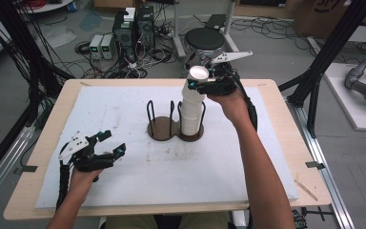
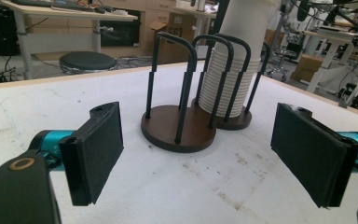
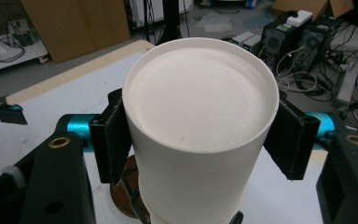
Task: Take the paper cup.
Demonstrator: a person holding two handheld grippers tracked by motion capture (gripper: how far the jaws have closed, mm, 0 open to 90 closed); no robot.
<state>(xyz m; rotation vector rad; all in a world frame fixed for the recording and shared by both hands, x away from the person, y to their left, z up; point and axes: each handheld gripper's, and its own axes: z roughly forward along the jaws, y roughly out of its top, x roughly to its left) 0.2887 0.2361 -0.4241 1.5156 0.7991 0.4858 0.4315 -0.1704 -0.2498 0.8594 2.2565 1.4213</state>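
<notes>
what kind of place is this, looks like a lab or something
Most likely a robotics or research lab, not a home or café. A table with a white mat stands amid computer towers and tangled cables on the floor, with black frame posts around it and cardboard boxes nearby.

R forearm reaches far over the worktop (image 1: 124,95), wrist level, right claw (image 1: 194,86) pointing left at centre-far. Its jaws are clamped on the sides of the top paper cup (image 3: 200,116), pads pressed in either side. L forearm is short in from the near-left edge, hand low just above the surface. Left claw (image 1: 110,143) points right, jaws spread wide w/ nothing between.
</notes>
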